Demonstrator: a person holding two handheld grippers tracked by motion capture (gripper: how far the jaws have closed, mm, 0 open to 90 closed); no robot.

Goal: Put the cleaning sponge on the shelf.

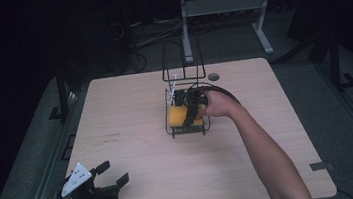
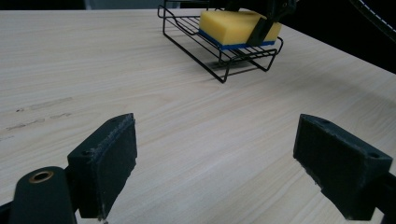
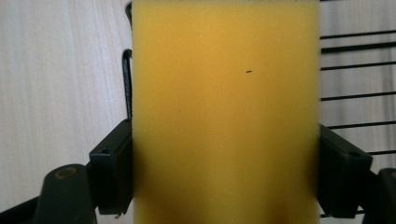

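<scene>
A yellow sponge (image 1: 177, 115) with a blue underside (image 2: 231, 25) lies in a low black wire rack (image 1: 188, 131) at the middle of the table. My right gripper (image 1: 191, 115) reaches over the rack from the right, and in the right gripper view (image 3: 226, 172) its two jaws press against both sides of the sponge (image 3: 224, 102). At the near left corner of the table my left gripper (image 1: 117, 170) rests open. In the left gripper view (image 2: 215, 158) there is only bare wood between the pads, and the rack (image 2: 224, 63) stands far ahead.
The light wooden table (image 1: 133, 134) has a round grey grommet (image 1: 213, 76) near its far edge. A tall black wire frame (image 1: 182, 58) rises behind the rack, with a thin white object (image 1: 173, 86) leaning in it. A grey desk frame (image 1: 224, 8) stands beyond.
</scene>
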